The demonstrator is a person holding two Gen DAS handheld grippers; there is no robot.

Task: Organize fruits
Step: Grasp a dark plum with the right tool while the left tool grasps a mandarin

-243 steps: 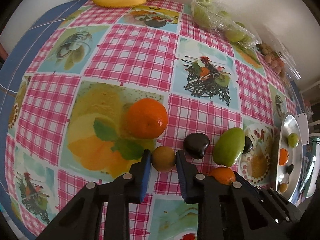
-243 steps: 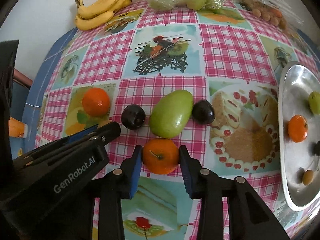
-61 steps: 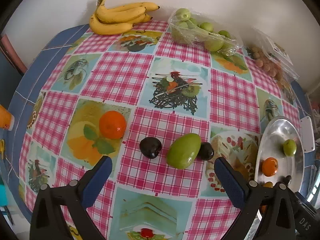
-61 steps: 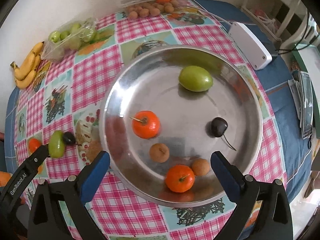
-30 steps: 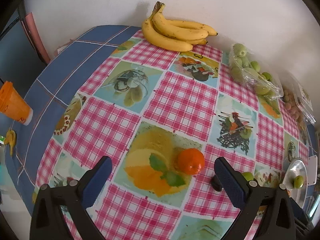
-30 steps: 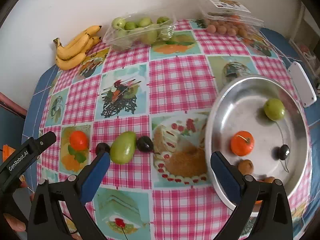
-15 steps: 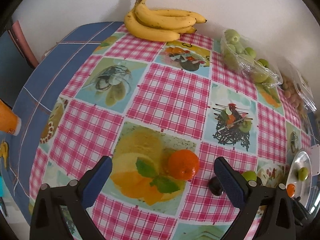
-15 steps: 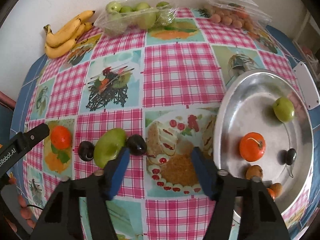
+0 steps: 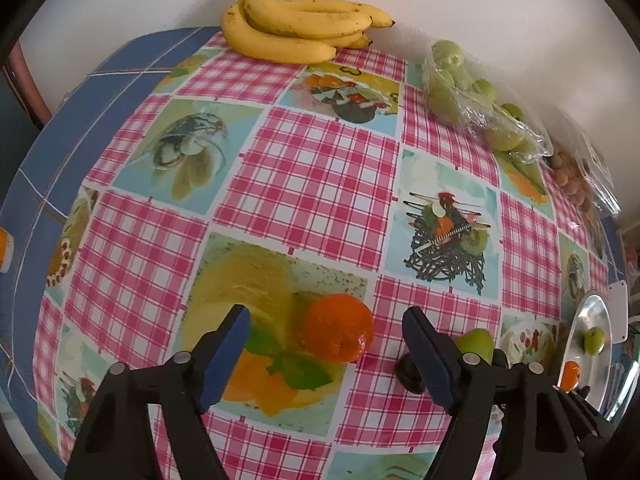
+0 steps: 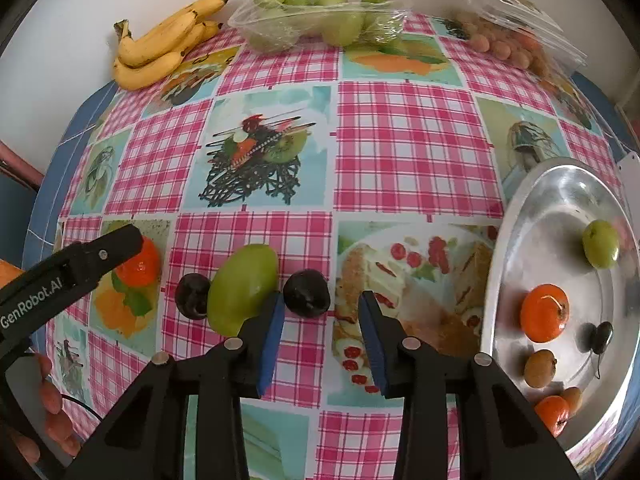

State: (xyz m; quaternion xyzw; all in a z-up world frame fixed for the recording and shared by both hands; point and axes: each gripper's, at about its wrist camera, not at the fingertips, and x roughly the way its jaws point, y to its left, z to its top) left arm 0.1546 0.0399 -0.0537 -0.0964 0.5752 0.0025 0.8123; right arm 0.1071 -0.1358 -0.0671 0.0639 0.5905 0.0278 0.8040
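Both grippers have come back from the metal tray (image 10: 516,216) to the loose fruit, and both are empty. Two seconds ago the right gripper (image 10: 320,316) hung over the tray with its jaws spread wide; now the jaws have narrowed to a moderate gap and point at the dark plum (image 10: 307,293), which lies just ahead of the tips, not yet between them. That plum sits against the right end of the green mango (image 10: 242,288), with a second dark plum (image 10: 192,295) touching the mango's other end — so the nearer blue pad is already close to the mango's skin, and closing could nudge it.

The left gripper (image 9: 326,344) has dropped lower over the table's near-left part, jaws spread but less wide than half a second ago, with the orange (image 9: 339,328) in the gap, nearer the right pad and touching neither.

The tray at the table's right edge holds two oranges, a green fruit, a dark cherry-like one and two brown ones. So one delivery looks finished and the next pair of picks is starting: four fruits remain on the cloth. The bananas (image 10: 160,52) and the bagged green fruit (image 10: 320,20) lie along the far edge — untouched.
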